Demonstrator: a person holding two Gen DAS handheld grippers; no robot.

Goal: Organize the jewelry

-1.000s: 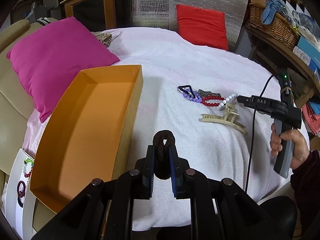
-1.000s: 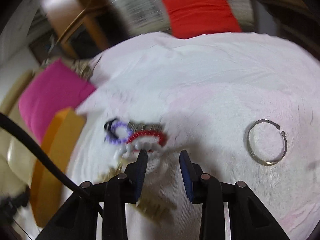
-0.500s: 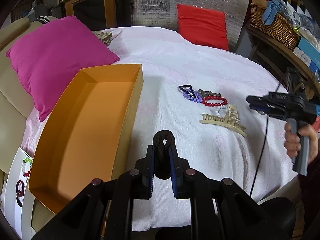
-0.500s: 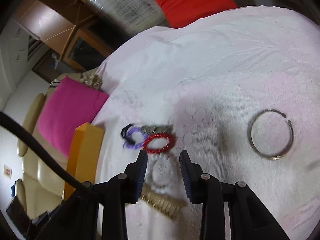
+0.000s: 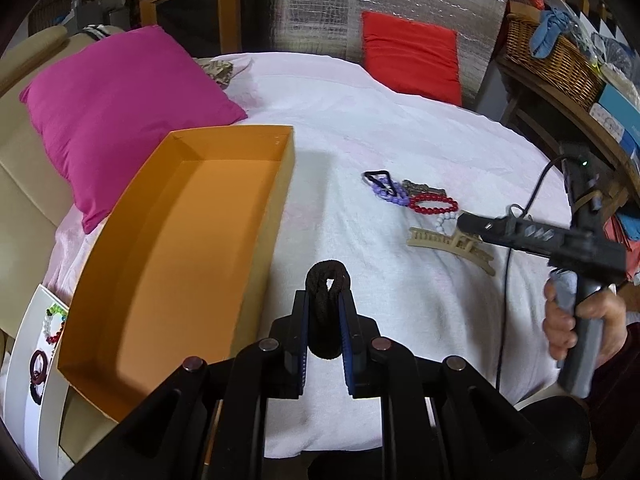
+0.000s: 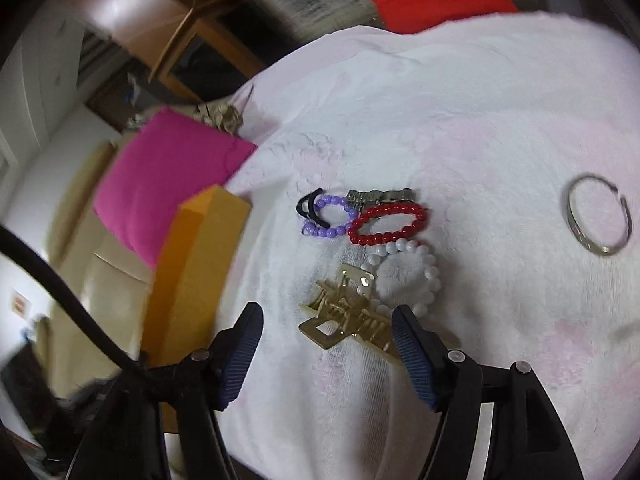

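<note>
My left gripper (image 5: 325, 304) is shut on a dark brown hair tie (image 5: 327, 300), held above the white towel just right of the empty orange box (image 5: 176, 248). My right gripper (image 6: 326, 322) is open wide, its fingers either side of a gold claw hair clip (image 6: 348, 316). Beyond the clip lie a white bead bracelet (image 6: 416, 276), a red bead bracelet (image 6: 386, 224), a purple bead bracelet (image 6: 324, 220) with a black band, and a small metal clip (image 6: 378, 197). A silver bangle (image 6: 598, 214) lies apart at the right. The right gripper (image 5: 472, 226) also shows in the left wrist view over the clip (image 5: 448, 246).
A pink cushion (image 5: 120, 108) sits behind the box, a red cushion (image 5: 408, 54) at the far edge. A white card with bracelets (image 5: 40, 344) lies left of the box. A wicker basket (image 5: 556, 60) stands on a shelf at right.
My right gripper has opened wide and moved down toward the gold claw clip. My left gripper still holds the hair tie in the same place.
</note>
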